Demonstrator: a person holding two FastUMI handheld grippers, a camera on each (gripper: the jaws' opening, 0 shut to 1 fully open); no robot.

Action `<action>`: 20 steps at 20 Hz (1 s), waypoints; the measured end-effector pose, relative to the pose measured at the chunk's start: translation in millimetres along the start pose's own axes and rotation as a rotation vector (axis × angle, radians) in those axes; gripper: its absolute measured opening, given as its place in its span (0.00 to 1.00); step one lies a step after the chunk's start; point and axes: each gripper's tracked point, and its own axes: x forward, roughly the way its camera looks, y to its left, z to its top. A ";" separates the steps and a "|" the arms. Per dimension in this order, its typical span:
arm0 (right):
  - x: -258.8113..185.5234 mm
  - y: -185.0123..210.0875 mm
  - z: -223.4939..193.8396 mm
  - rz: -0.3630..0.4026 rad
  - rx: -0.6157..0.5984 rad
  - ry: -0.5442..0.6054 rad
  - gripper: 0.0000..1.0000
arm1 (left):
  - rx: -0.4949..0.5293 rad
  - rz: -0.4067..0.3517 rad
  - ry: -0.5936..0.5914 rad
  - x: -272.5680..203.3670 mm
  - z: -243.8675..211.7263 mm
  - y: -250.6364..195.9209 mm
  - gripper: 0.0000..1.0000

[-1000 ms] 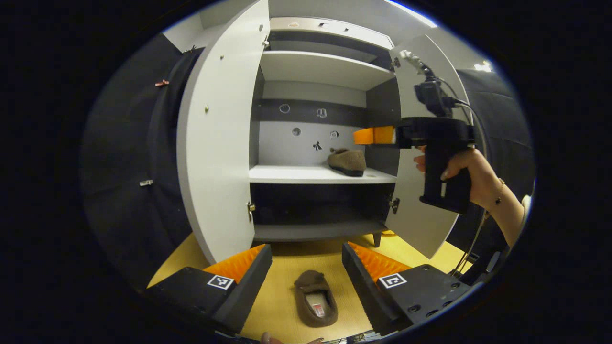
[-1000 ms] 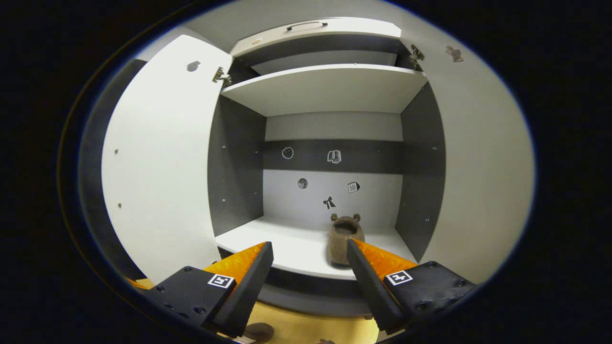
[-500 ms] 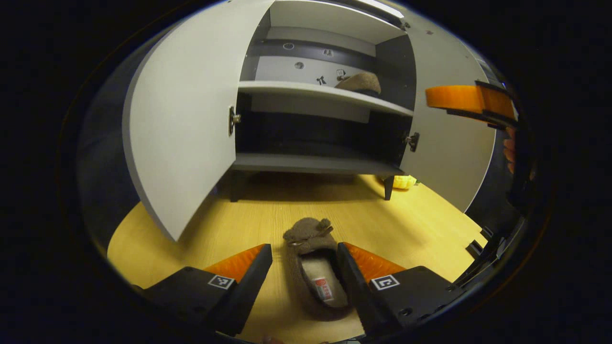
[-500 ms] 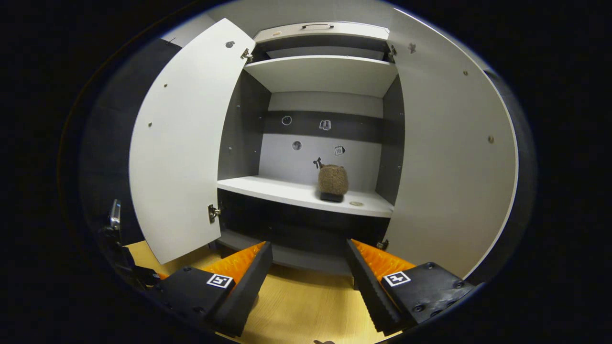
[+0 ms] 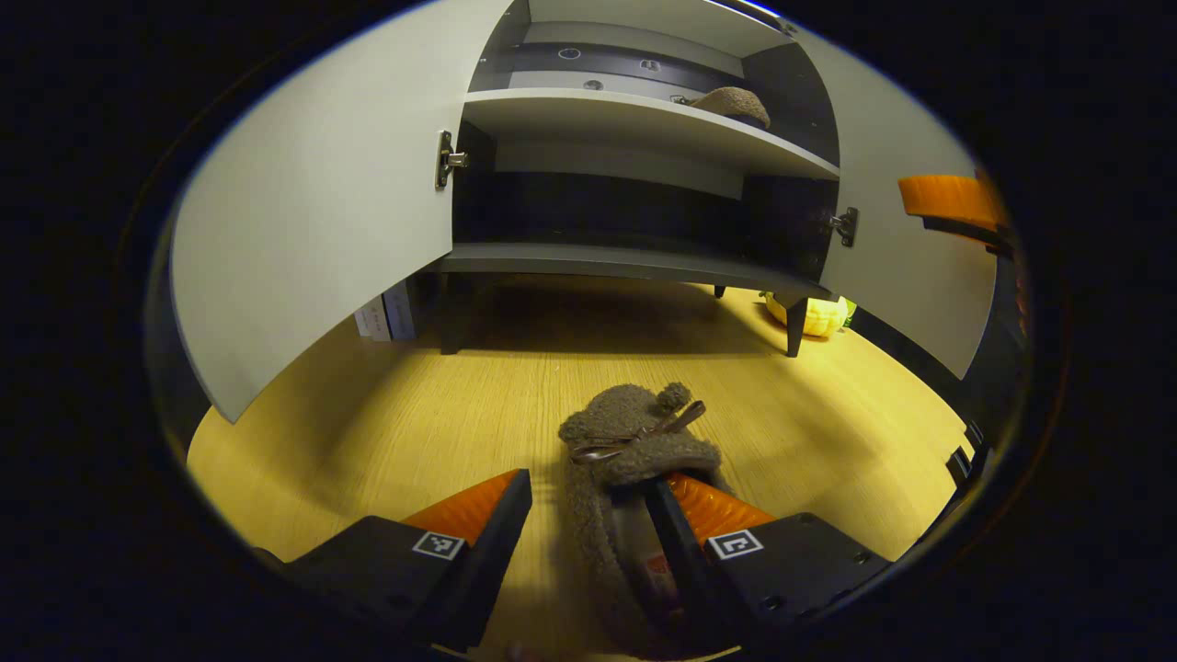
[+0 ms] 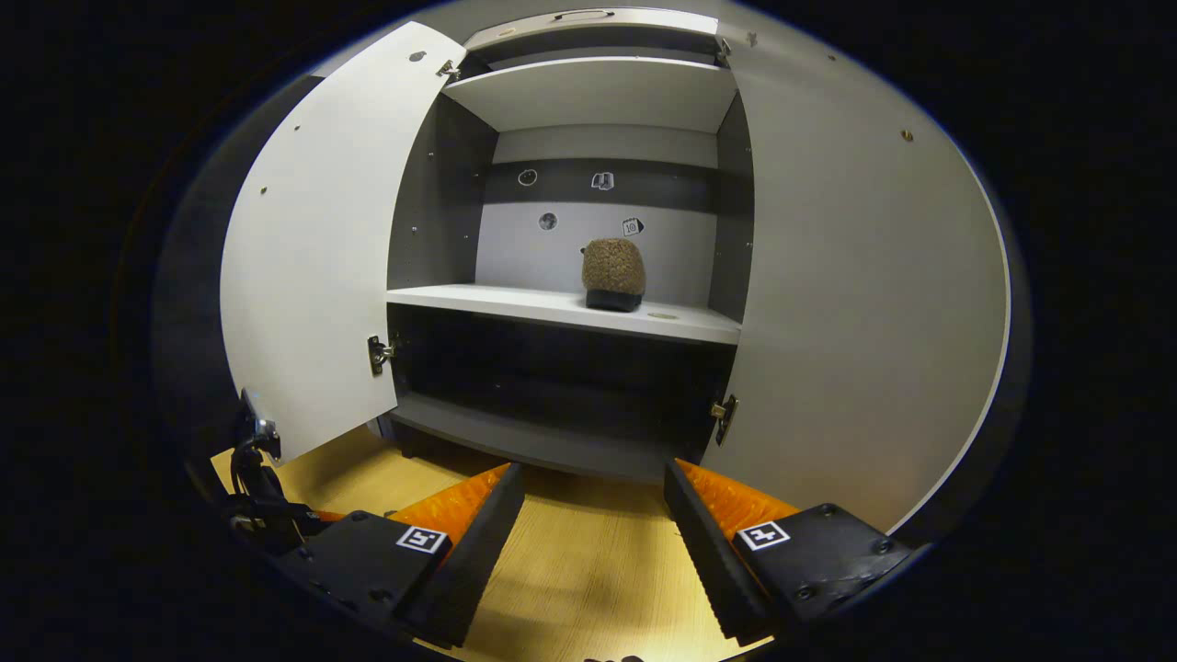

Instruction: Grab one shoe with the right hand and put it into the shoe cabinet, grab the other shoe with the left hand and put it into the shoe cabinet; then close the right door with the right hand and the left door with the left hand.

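**Below the cabinet: second slipper entered, not yet clamped**

Before the cabinet (image 5: 634, 262), on the wooden floor (image 5: 386, 441), lies the second slipper (image 5: 625, 450). The left gripper (image 5: 588, 515) stands open, one finger inside the slipper's mouth, the other on bare floor beside it. The right gripper (image 6: 593, 515) hangs open and empty, facing the cabinet. The first slipper (image 6: 613, 274) sits on the middle shelf (image 6: 515, 302).

Risks, as judged:
- Pile is soft and fuzzy; the wall may fold and slip from a shallow pinch.
- Bow on the toe could snag.
- Both doors, flat and smooth, stand wide; the left door (image 5: 313, 211) hangs near the lift path.
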 end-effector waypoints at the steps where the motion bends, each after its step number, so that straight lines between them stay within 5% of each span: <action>1: 2.6 -0.7 -3.8 0.001 -0.007 0.010 0.98 | -0.008 0.017 -0.004 4.5 1.1 4.3 0.79; 5: 10.5 -3.7 -19.7 0.006 -0.020 0.058 0.99 | -0.021 0.053 0.001 16.3 -0.3 1.3 0.36; 6: 12.3 -4.5 -20.3 0.005 -0.018 0.060 0.99 | 0.000 0.060 -0.003 17.6 0.4 2.8 0.19; 8: 13.6 -4.4 -20.3 0.008 -0.017 0.064 0.99 | 0.019 0.020 -0.001 14.0 2.9 -8.8 0.07; 13: 10.3 4.2 -14.9 0.051 -0.036 0.077 0.99 | 0.031 0.020 -0.024 -24.2 47.4 -17.6 0.05; 20: -13.2 6.8 24.9 0.124 -0.081 0.055 0.99 | 0.103 0.062 -0.148 -95.9 208.4 -22.2 0.05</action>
